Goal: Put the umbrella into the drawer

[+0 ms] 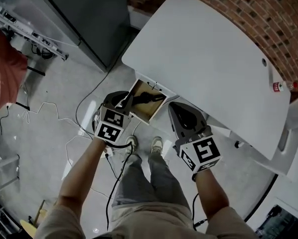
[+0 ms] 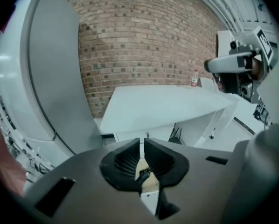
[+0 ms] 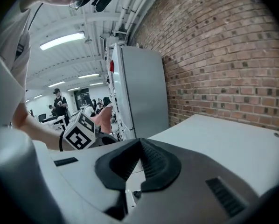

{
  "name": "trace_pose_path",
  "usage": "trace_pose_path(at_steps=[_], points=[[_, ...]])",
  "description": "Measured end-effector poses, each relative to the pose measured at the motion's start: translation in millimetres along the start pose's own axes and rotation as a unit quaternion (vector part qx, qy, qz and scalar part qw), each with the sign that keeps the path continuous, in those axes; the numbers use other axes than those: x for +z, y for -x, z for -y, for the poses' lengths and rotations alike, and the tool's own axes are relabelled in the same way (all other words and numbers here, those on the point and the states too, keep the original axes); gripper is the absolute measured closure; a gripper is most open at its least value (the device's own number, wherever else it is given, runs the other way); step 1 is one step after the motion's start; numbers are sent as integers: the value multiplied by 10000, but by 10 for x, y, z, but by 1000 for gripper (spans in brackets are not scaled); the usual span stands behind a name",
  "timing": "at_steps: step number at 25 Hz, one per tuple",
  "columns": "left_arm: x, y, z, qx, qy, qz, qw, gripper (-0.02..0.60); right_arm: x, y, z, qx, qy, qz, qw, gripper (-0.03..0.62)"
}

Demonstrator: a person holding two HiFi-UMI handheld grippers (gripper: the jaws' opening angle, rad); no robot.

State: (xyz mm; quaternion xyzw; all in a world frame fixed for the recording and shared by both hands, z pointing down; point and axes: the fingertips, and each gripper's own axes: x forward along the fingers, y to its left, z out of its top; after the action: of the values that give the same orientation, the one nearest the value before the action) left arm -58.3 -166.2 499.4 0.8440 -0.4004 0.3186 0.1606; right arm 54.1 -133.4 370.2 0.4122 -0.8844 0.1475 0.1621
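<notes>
Left claw (image 2: pixel 142 143) is closed to a thin slit and empty; right claw (image 3: pixel 139 143) beside it is closed and empty too. Below, just ahead of the left claw, the drawer (image 1: pixel 148 111) stands open with the black umbrella (image 1: pixel 149 98) lying inside. Beyond both claws is the white bench (image 1: pixel 204 54), then a brick wall (image 2: pixel 144 41)

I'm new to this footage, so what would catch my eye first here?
The open drawer under the white table's edge stands out, with the dark umbrella lying inside it. Next come the left gripper and the right gripper, both shut and empty, held up on either side of the drawer.
</notes>
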Motion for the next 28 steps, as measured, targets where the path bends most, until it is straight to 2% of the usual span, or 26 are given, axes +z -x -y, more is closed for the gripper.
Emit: trace_pose_path(at_steps=[3,7,13,18,22,26,28], points=[[485,490,-104,224,1,365,9991,558,309,113,-191,90,87,81,9999,586],[987,1080,-59,320,-53,827,9960,565,731,346,-370,72,331,277,9990,588],[1669,1974,67,506,-307,1509,9868,571,1601,907,-430,-370,987,974,9896,586],[2208,2701,220,795,-672,2199,9699,572,2181,1342,-610,-550,1367,1423,9788,588],[2663,3312,369,1074,-1181,2851,9451,574,2536,1673,-783,-691,1509,1669,9719,588],[2776,3610,539,1335,-1924,2846,9296,574,2767,1980,-978,-653,1527,1964,9664,587],[2778,3728,635,1300,-2071,2879,9259,574,2858,2123,-1078,-442,1411,2154,9653,588]])
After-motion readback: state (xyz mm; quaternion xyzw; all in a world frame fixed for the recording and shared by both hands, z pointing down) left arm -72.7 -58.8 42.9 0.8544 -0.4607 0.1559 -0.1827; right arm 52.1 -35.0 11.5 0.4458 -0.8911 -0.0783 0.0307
